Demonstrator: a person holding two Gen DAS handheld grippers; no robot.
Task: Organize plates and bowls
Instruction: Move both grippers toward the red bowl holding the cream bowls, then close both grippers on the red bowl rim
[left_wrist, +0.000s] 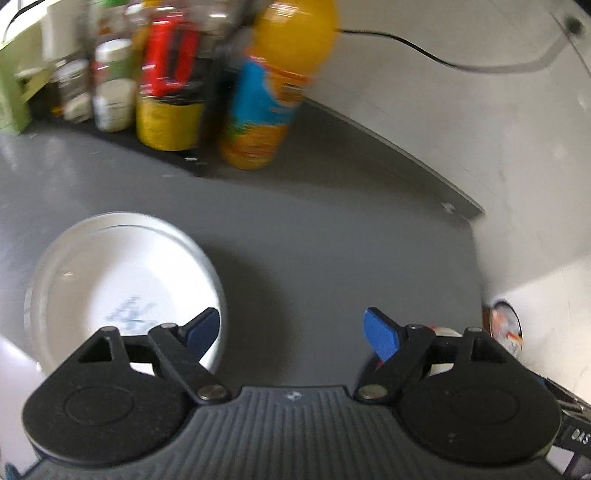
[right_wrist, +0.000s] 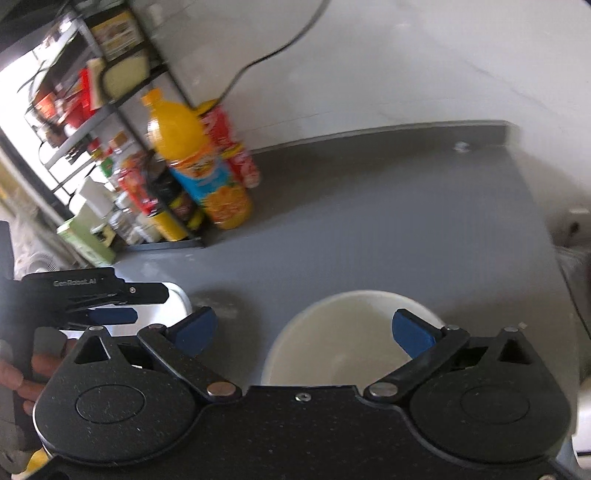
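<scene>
A white plate with a faint blue mark lies on the grey counter, low left in the left wrist view. My left gripper hovers open above the counter, its left pad over the plate's right rim and nothing between the pads. In the right wrist view a plain white bowl sits on the counter just ahead. My right gripper is open, with its right pad over the bowl's rim and its left pad out over bare counter. The left gripper shows at the left edge, over the white plate.
A black wire rack of jars, boxes and cans stands at the back left. An orange juice bottle and a red can stand beside it. A cable hangs on the white wall. A small patterned dish lies at the counter's right edge.
</scene>
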